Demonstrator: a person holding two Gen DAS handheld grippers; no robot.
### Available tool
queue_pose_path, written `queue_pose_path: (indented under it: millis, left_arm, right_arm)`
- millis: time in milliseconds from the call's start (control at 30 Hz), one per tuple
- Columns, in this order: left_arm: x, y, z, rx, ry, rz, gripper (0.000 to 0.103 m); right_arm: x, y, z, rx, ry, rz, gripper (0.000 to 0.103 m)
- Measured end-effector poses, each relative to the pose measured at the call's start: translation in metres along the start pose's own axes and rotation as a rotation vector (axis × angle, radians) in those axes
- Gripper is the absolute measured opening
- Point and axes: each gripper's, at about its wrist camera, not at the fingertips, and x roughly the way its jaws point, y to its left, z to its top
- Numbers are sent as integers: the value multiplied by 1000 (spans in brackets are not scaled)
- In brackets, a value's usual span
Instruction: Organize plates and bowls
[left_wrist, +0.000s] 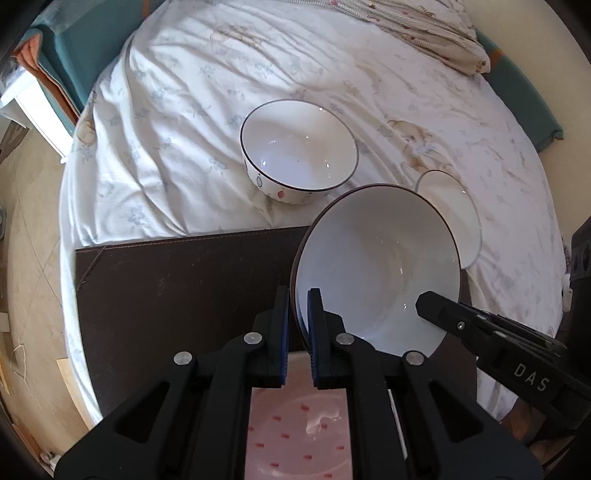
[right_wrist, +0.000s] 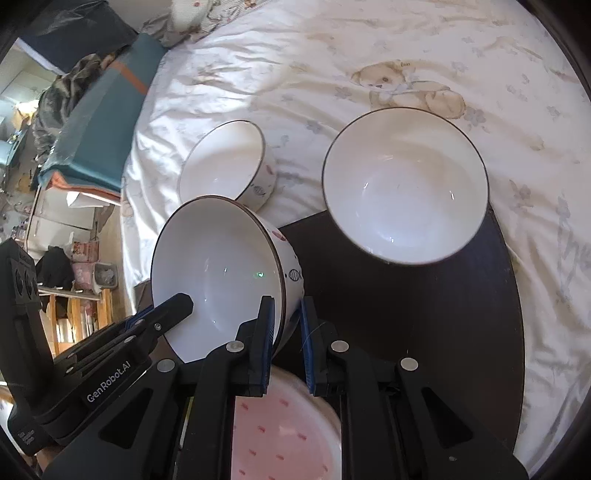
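gripping empty bowl (left_wrist: 380, 269) over plate (left_wrist: 295, 435)

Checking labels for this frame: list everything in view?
held bowl: 1, white with a dark rim, tilted above the board
other bowls: 2, white with dark rims; one on the sheet, one at the board's far edge
plate: 1, pink with red marks, below the fingers
board: 1, dark brown, on the bed
sheet: 1, white with a bear print, covering the bed
pillow: 1, beige striped, at the far end of the bed
left gripper: 1, black with blue pads, shut on the held bowl's rim
right gripper: 1, black with blue pads, shut on the opposite rim
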Motion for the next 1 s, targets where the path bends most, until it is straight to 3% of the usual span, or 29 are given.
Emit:
queue_pose_path:
  millis: [367, 767, 1000]
  left_arm:
    - [-38, 5, -55, 16, -1, -1, 7]
    - [-30, 14, -116, 4, 110, 39, 7]
    - [-24, 20, -124, 3, 132, 58, 7]
  right_arm:
    - [-35, 21, -41, -84, -16, 23, 16]
    - [-18, 19, -103, -99, 115, 5, 15]
    - [-1, 18, -121, -76, 170, -3, 15]
